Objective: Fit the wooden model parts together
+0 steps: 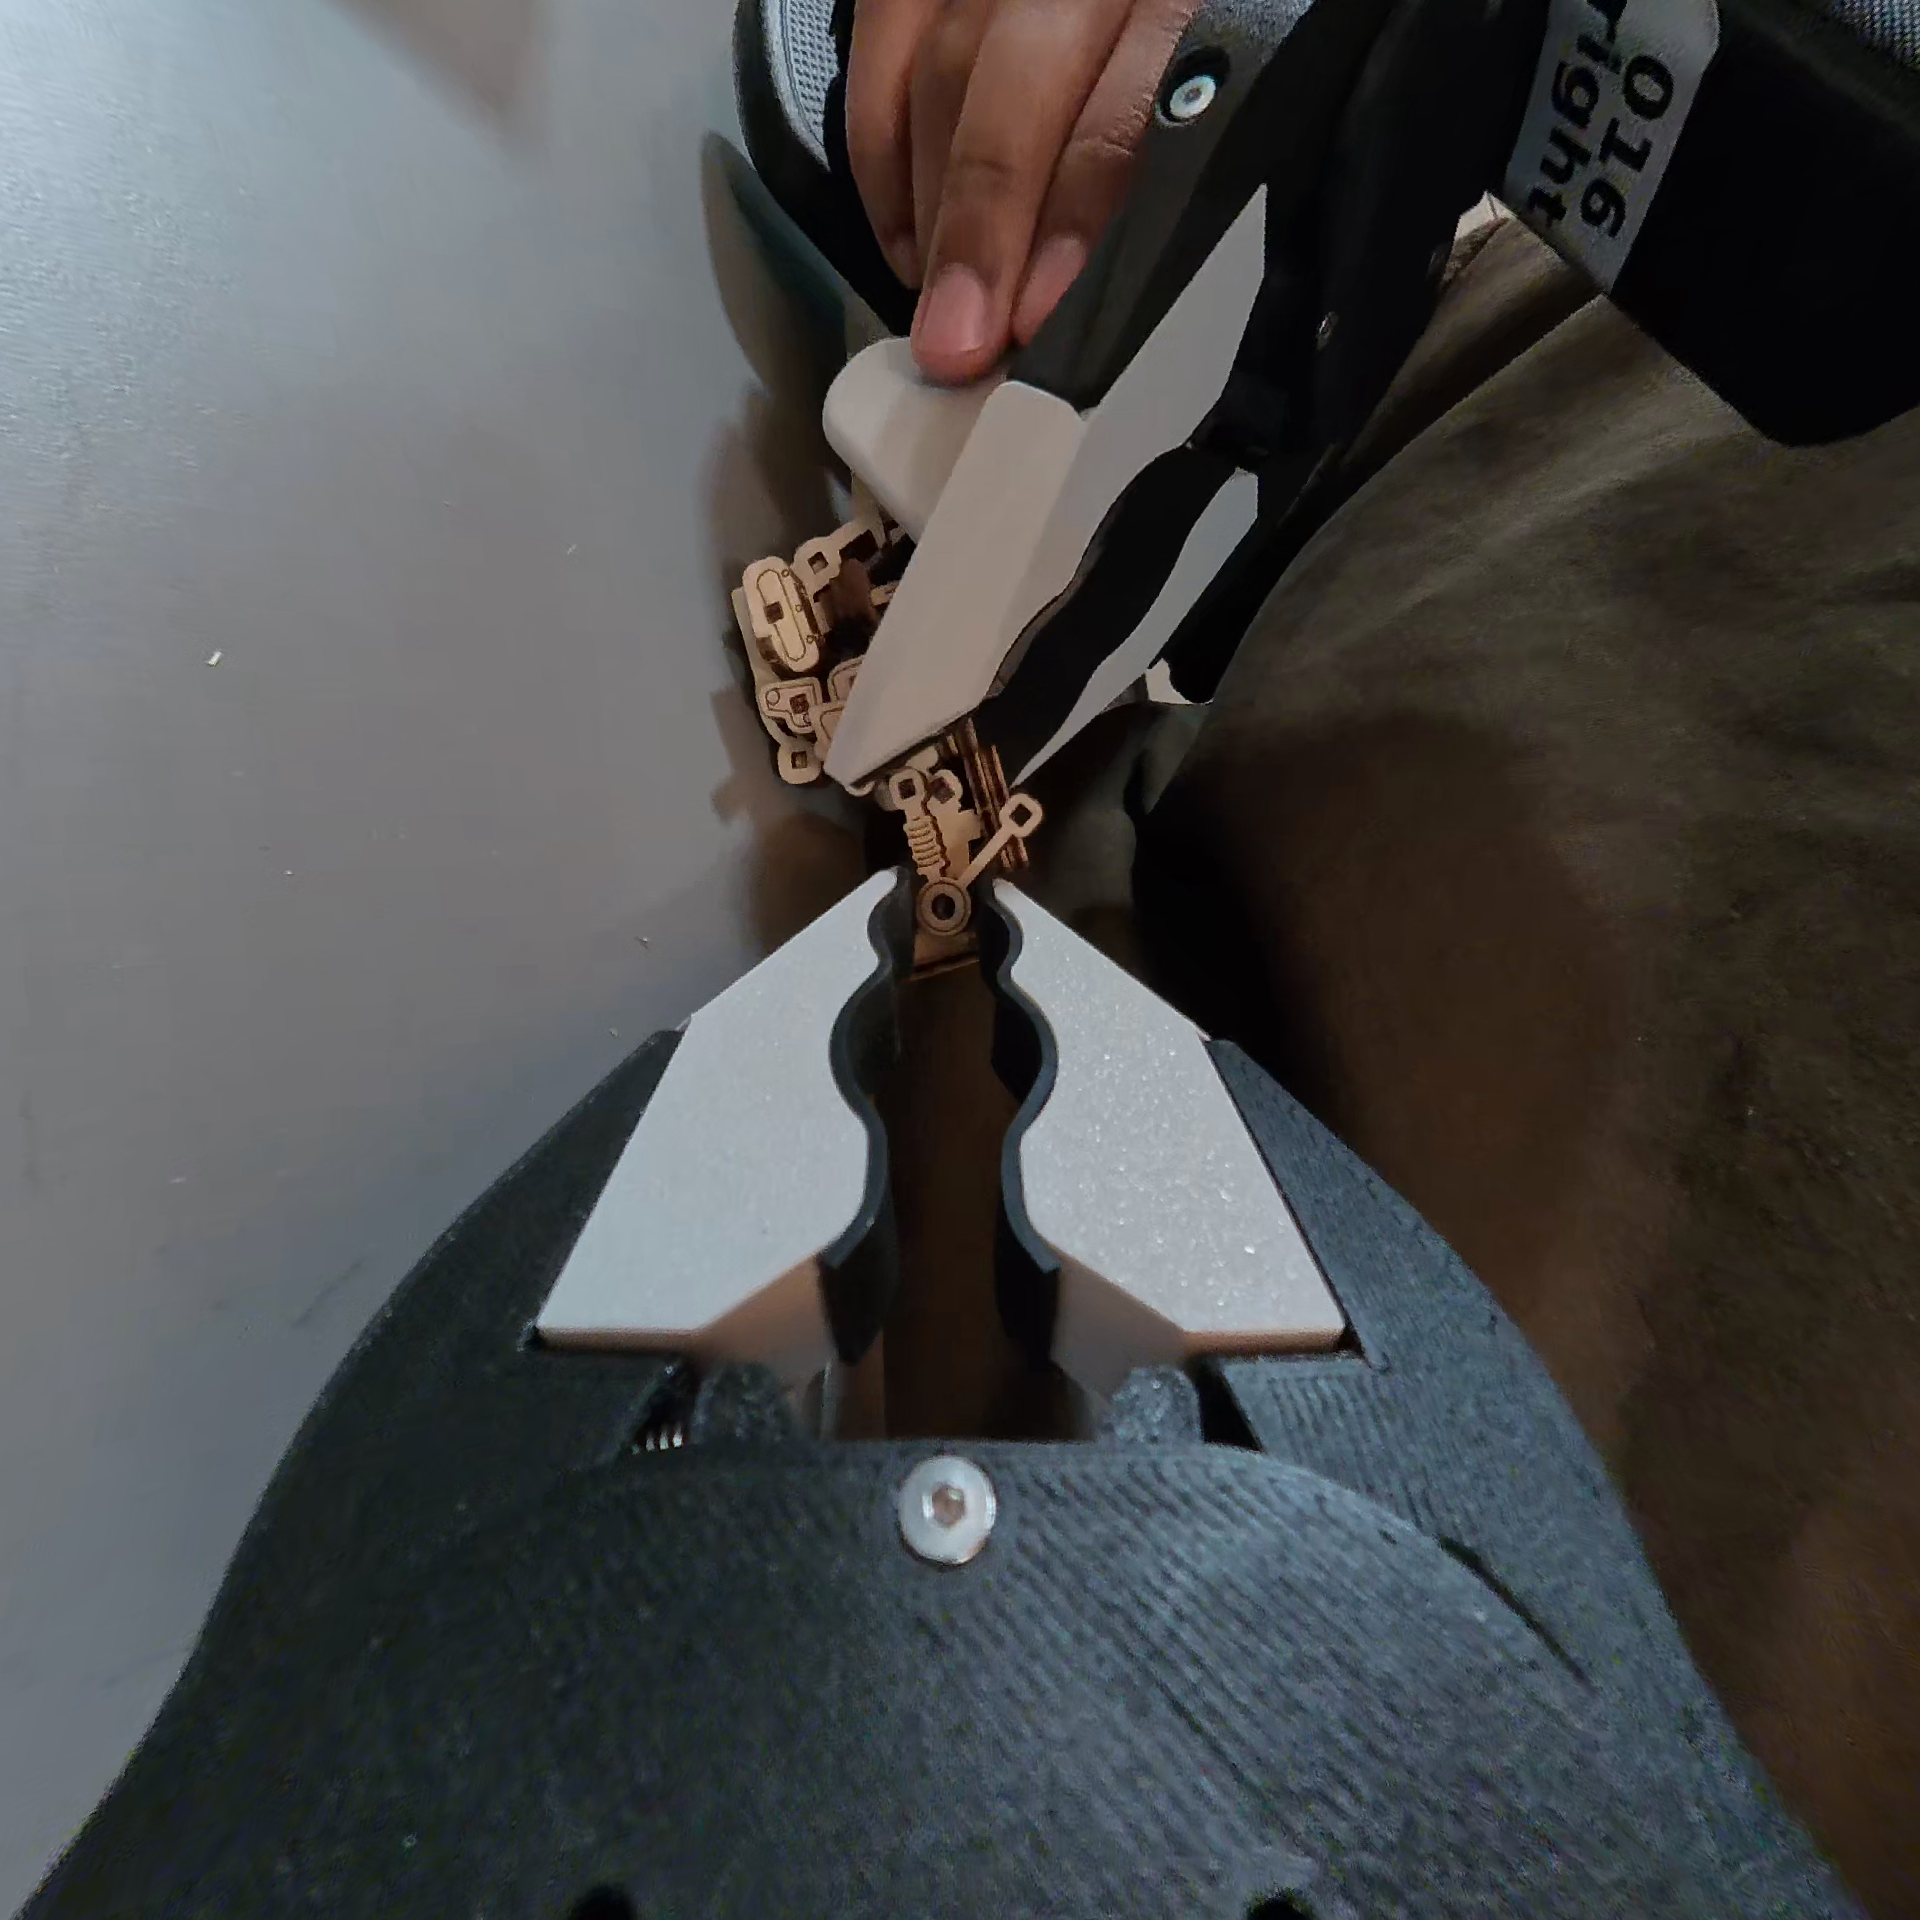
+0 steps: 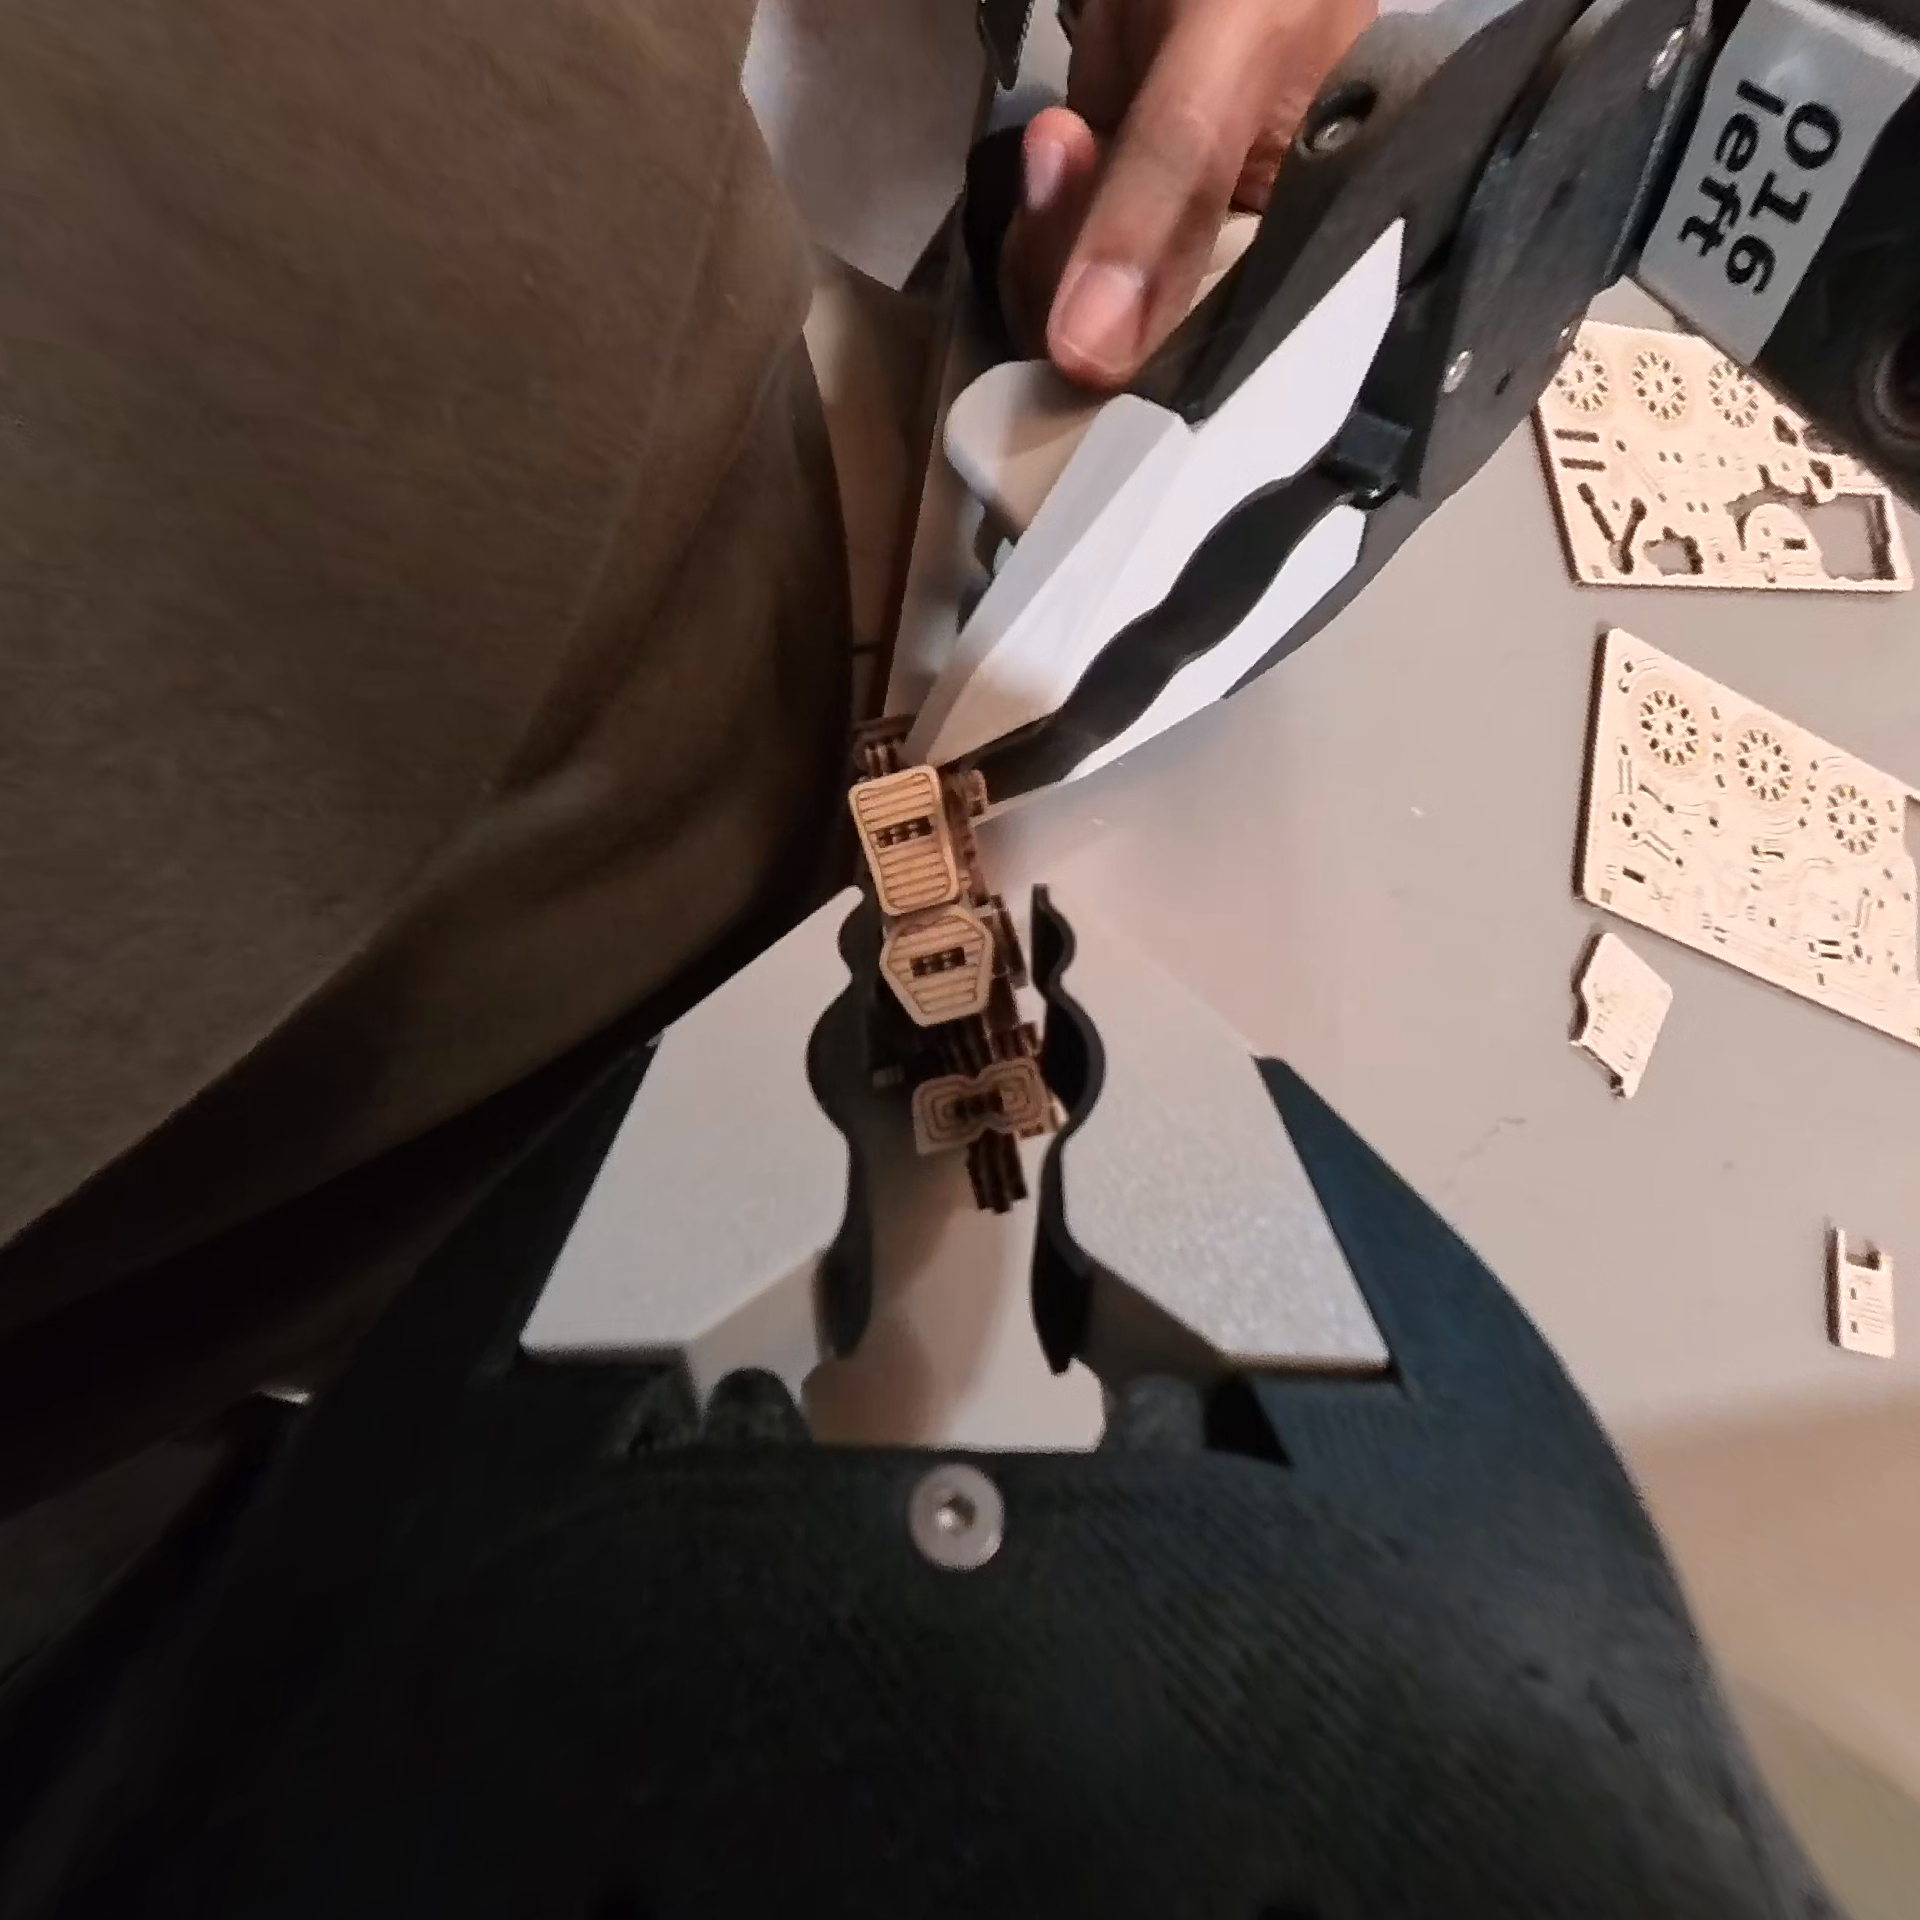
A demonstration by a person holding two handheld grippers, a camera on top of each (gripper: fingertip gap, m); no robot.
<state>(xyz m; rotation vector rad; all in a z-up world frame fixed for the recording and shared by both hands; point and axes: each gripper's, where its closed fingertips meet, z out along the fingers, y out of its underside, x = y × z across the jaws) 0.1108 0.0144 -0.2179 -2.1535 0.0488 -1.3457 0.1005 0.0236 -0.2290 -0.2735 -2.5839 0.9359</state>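
Note:
The wooden model (image 2: 930, 961), a small pale assembly of laser-cut layered pieces, sits between my right gripper's (image 2: 945, 914) fingers, which are shut on its sides. In the left wrist view the model (image 1: 790, 634) shows behind the right gripper (image 1: 862, 774), which comes in from the upper right. My left gripper (image 1: 945, 894) is shut on a thin wooden part (image 1: 940, 842) etched with a spring and a ring. That part's far end meets the model at the right gripper's tips. In the right wrist view the left gripper (image 2: 940, 753) touches the model's top end.
Two wooden part sheets (image 2: 1714, 468) (image 2: 1766, 831) and two small loose pieces (image 2: 1621, 1013) (image 2: 1865, 1304) lie on the grey table (image 2: 1351, 935) to the right. A person's olive clothing (image 2: 364, 520) is close beside both grippers. A hand (image 1: 966, 208) holds each gripper.

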